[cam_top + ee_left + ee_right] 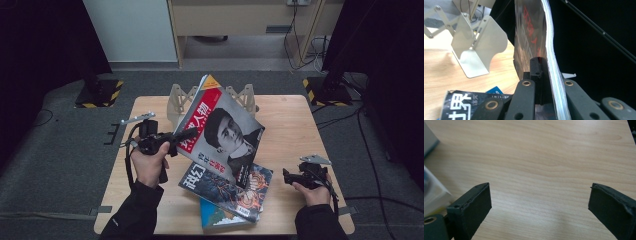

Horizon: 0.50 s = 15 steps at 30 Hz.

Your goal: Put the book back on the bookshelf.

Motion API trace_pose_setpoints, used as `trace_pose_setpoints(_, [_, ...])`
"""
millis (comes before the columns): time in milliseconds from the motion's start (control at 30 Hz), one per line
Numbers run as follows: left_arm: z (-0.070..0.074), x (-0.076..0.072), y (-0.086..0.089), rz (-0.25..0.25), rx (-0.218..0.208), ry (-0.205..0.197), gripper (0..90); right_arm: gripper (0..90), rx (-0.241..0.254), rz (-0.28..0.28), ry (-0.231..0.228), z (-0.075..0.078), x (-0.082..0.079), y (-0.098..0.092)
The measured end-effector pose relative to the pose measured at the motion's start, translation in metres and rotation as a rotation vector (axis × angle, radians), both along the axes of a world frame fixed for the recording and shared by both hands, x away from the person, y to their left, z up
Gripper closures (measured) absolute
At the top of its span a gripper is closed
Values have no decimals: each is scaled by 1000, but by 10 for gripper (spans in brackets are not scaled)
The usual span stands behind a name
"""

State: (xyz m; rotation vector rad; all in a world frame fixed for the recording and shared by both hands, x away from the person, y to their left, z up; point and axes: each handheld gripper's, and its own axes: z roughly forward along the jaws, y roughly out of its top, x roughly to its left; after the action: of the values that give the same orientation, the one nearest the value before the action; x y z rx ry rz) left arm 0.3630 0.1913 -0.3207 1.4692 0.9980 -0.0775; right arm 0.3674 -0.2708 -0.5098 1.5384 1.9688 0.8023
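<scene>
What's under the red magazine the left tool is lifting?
Under the red magazine, clamped in the left tool, lies a dark-covered magazine on a blue book. Their far ends are covered, so anything beneath there is hidden.

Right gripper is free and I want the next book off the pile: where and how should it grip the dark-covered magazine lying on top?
Probably its right-hand edge. The dark-covered magazine lies flat and skewed on the blue book, its right corner jutting past that book over bare table. The right gripper, jaws open, can slide in level from the right and pinch that overhanging edge. The left gripper already holds the red-titled magazine above.
</scene>
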Motion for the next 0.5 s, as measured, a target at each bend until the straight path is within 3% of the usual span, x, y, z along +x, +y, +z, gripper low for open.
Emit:
trace_pose_setpoints(100, [5, 0, 7, 17, 3, -10, 864, 47, -22, 16, 33, -6, 3, -2])
trace_pose_setpoints(200, [12, 0, 15, 34, 9, -29, 863, 46, -51, 52, 97, -14, 6, -2])
trace_pose_setpoints(500, [27, 2, 26, 61, 9, -63, 864, 42, -53, 54, 100, -19, 7, -5])
